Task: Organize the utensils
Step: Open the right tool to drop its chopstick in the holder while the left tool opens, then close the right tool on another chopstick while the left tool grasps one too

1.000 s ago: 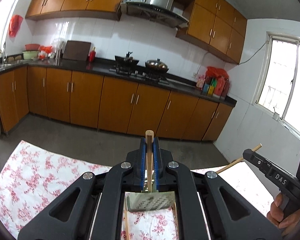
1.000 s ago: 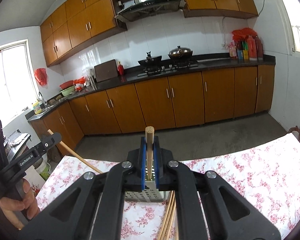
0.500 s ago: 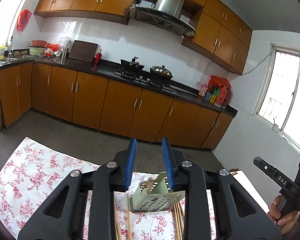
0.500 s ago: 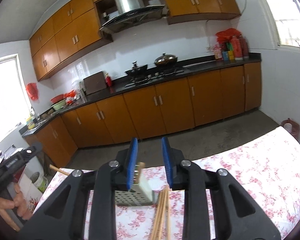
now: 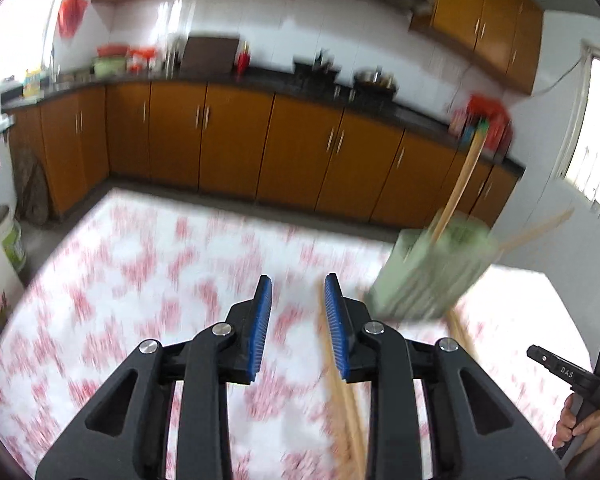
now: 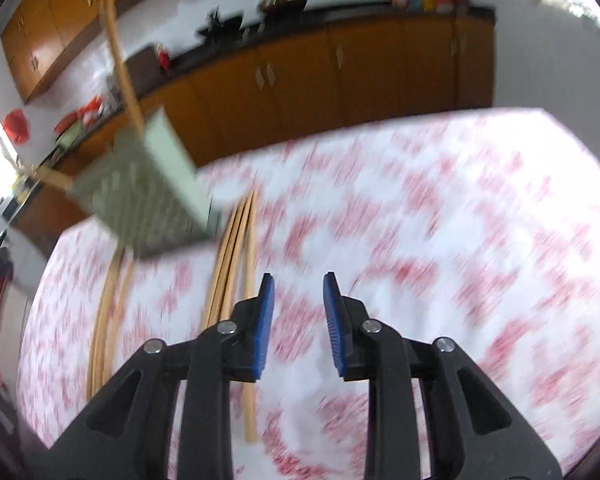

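A pale green perforated utensil holder [image 5: 432,276] stands on the floral tablecloth [image 5: 148,280] with two wooden chopsticks [image 5: 460,184] sticking out of it. It also shows in the right wrist view [image 6: 148,196]. Loose wooden chopsticks [image 6: 236,264] lie on the cloth beside it, and more [image 5: 340,400] under my left gripper. My left gripper [image 5: 298,320] is open and empty, left of the holder. My right gripper [image 6: 298,320] is open and empty, right of the holder. Both views are blurred.
Orange kitchen cabinets [image 5: 300,152] and a dark counter run along the far wall. A white bucket [image 5: 10,240] stands on the floor at the left. The table's far edge [image 5: 240,202] is close behind the holder. The other handheld gripper [image 5: 572,376] shows at the right.
Both grippers were shut on chopsticks over the holder, then opened and let them drop in. Now both have pulled back and tilted down toward the table, empty.
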`<action>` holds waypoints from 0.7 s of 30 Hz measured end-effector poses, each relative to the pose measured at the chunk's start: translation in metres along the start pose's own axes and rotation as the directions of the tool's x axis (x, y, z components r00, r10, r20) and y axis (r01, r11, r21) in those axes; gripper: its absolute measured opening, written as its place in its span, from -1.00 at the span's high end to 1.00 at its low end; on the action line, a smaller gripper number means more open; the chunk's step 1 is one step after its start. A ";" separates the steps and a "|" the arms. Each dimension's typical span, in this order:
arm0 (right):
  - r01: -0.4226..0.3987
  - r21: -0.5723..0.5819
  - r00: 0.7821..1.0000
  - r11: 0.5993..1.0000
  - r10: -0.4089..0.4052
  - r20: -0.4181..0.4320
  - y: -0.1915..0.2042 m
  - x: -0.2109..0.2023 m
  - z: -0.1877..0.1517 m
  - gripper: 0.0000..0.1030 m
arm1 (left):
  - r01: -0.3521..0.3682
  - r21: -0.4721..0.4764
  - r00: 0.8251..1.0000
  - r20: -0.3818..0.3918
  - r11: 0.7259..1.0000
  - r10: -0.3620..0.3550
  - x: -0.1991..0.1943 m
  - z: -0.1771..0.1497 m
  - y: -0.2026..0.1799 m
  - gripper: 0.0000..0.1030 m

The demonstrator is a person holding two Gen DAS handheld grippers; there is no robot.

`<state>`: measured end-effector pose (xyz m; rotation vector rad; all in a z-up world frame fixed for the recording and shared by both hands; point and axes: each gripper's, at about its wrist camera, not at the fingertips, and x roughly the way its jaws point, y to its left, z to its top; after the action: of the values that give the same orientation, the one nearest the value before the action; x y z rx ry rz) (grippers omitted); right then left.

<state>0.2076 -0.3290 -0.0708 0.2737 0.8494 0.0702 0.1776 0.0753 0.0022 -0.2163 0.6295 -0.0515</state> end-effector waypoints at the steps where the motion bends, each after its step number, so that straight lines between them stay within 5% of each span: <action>1: -0.012 -0.006 1.000 1.000 0.011 -0.018 0.004 0.006 -0.007 0.56 | 0.006 -0.008 0.999 -0.039 1.000 -0.006 0.008 -0.013 0.005 0.46; 11: 0.002 -0.141 0.997 0.990 -0.013 -0.079 0.040 0.041 -0.034 0.57 | 0.075 -0.011 0.980 -0.184 0.997 -0.076 0.038 -0.066 0.006 0.46; 14: 0.072 -0.189 0.995 0.979 -0.083 -0.053 0.043 0.041 -0.036 0.85 | 0.103 0.006 0.975 -0.200 0.995 -0.100 0.040 -0.070 0.001 0.46; 21: 0.212 -0.032 0.977 0.977 -0.213 -0.023 0.005 0.039 -0.024 0.86 | 0.159 0.061 0.958 -0.249 0.985 -0.139 0.045 -0.081 -0.018 0.46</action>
<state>0.2153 -0.3122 -0.1133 0.1534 0.8992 -0.1134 0.1668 0.0374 -0.0832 -0.1804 0.8546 -0.2517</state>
